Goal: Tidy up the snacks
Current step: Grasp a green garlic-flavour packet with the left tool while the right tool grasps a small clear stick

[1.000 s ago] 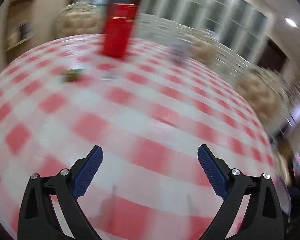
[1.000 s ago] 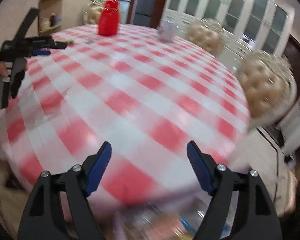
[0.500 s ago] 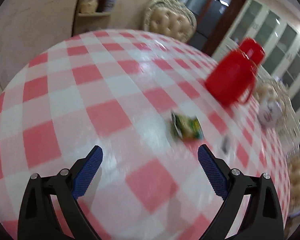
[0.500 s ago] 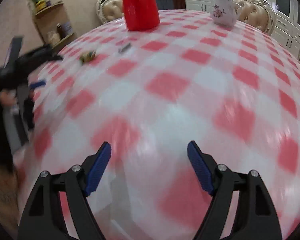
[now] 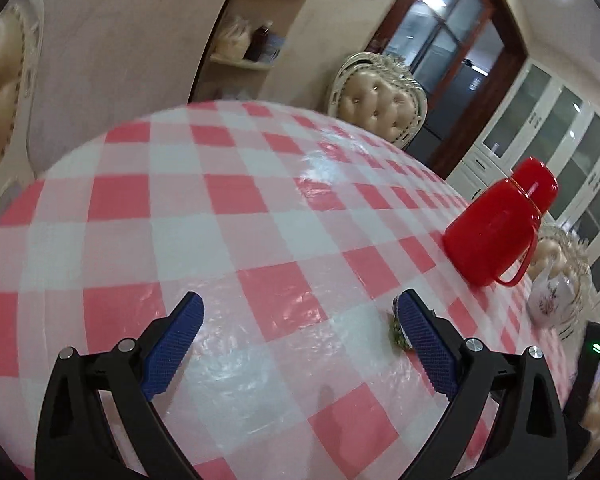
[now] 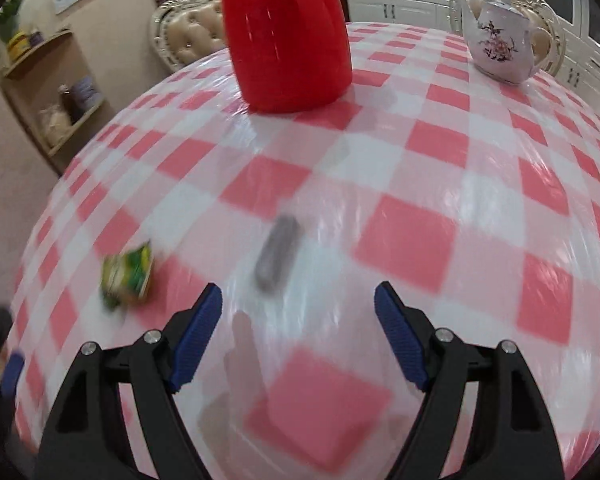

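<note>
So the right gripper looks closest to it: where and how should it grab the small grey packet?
Probably from above, fingers across the narrow middle of the grey packet. It lies flat and elongated on the tablecloth, pointing away from the open right gripper, so its long sides suit the fingers. It is blurred, so details are unclear.

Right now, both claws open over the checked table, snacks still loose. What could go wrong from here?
1. The green snack packet is mostly hidden behind the left claw's right finger in its own view; closing blind could pinch an edge or push it away.
2. The right wrist view is blurred, and the grey snack bar is small; the right claw could overshoot it.
3. The red jug and teapot stand just beyond; a sweep could knock them.
</note>
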`<state>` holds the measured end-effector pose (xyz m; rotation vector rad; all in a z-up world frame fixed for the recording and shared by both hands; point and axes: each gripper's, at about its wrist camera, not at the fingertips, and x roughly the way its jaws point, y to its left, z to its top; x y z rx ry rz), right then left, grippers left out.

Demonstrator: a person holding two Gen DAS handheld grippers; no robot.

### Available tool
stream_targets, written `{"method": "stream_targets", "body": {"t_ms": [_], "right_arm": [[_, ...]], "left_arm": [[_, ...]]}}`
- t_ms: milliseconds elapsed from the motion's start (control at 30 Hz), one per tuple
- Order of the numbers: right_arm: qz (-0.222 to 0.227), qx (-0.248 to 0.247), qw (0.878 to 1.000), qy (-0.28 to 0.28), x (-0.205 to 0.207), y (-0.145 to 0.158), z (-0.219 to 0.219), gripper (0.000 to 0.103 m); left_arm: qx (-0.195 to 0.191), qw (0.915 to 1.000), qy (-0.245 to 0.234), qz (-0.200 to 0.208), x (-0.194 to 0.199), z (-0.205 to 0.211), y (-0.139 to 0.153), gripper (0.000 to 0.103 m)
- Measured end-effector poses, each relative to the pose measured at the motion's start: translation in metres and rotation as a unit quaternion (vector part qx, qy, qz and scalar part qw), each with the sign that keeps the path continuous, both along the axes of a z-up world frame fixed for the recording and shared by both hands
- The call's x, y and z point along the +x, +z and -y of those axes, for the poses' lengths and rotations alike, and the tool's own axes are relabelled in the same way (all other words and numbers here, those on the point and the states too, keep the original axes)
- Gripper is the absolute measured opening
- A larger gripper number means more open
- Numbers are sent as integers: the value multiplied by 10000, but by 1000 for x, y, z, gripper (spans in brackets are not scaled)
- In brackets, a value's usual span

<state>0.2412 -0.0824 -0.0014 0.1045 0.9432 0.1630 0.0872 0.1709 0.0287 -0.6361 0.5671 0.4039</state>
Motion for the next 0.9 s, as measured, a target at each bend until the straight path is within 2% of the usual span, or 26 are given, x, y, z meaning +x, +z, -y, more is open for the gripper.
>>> {"method": "stream_targets", "body": {"t_ms": [133,167,200,233,267,400,600,700,800,900], "right_arm": [[61,-572,9983,37,15,-3,-18,78],[108,-736,9972,42,14,-4,-20,66],[198,-728,9969,213,11,-2,-22,47],[221,-738,9966,301,8,-1,-23,35],[229,-758,9961,380,6,0,-23,14],[350,-419,9958,735,-20,10,-9,13],[699,-85,9918,1070,-109,29,38,13],[770,167,9917,1013,-149,28,62,13],[904,393,9912,878,-184,26,86,13],[1093,338,9904,780,-195,26,93,13]], "left_arm": [[-38,10000,-33,29,0,0,1,95],[4,10000,-61,31,0,2,2,95],[19,10000,-81,34,0,3,2,95],[18,9999,-102,33,0,4,2,95],[18,9999,-132,15,1,4,1,95],[48,9997,-227,-61,3,5,-2,95],[58,9988,-473,-101,6,11,-4,95],[111,9966,-807,-128,10,23,-4,95],[387,9903,-1318,-187,15,48,-2,95],[890,9798,-1770,-278,20,80,-2,95]]}}
